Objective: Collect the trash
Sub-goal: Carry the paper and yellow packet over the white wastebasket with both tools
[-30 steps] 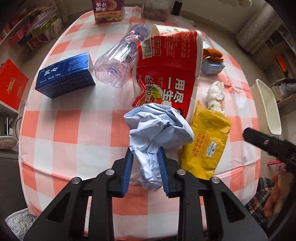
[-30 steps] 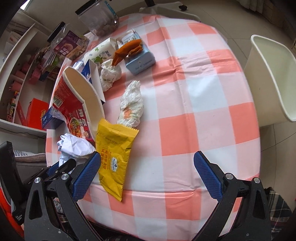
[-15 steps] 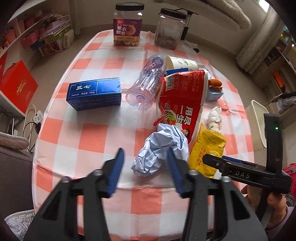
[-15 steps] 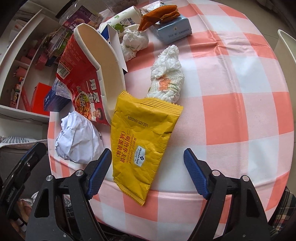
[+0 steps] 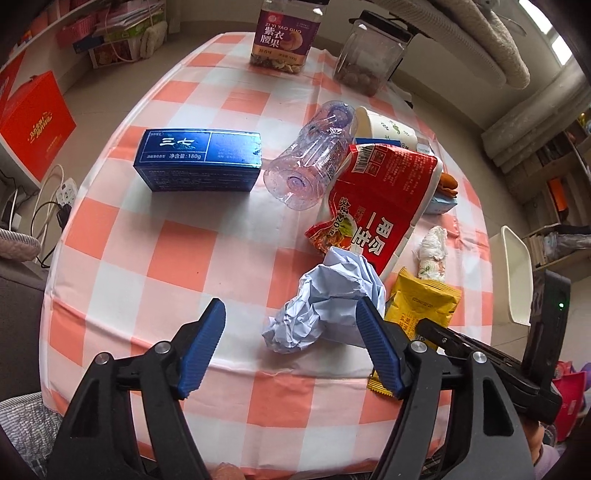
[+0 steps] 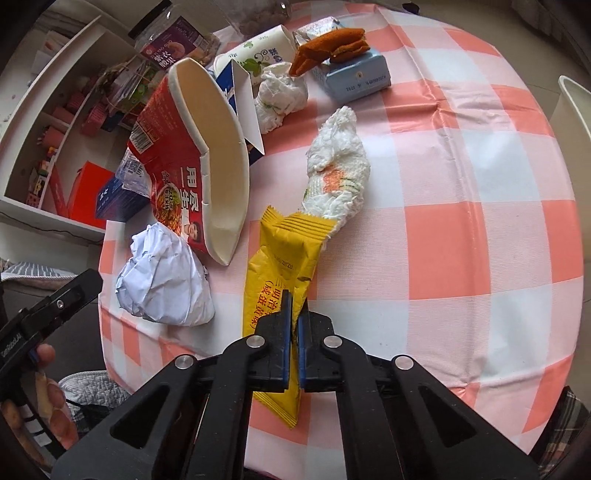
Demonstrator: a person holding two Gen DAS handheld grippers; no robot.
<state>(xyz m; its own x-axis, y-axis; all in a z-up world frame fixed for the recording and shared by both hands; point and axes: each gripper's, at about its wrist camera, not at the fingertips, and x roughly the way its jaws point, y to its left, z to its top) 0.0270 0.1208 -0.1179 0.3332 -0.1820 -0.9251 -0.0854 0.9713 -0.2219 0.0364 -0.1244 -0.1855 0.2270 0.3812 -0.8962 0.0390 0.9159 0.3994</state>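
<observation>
A crumpled white paper ball (image 5: 325,299) lies on the checked tablecloth (image 5: 177,258) near the front edge; it also shows in the right wrist view (image 6: 162,280). My left gripper (image 5: 291,325) is open, its jaws wide apart just in front of the ball. My right gripper (image 6: 294,310) is shut on the yellow snack wrapper (image 6: 284,254), which also shows in the left wrist view (image 5: 421,306). A crushed red noodle cup (image 5: 380,206), a clear plastic bottle (image 5: 310,166) and a used tissue (image 6: 336,170) lie nearby.
A blue box (image 5: 199,158) lies at left, two jars (image 5: 284,33) at the back. A paper cup (image 6: 255,55), a second tissue wad (image 6: 280,96) and a pale blue pack with orange peel (image 6: 351,70) lie behind. A white bin (image 5: 517,273) stands right of the table.
My left gripper let go of the paper ball, opened wide and drew back. My right gripper moved in and closed on the yellow wrapper.
</observation>
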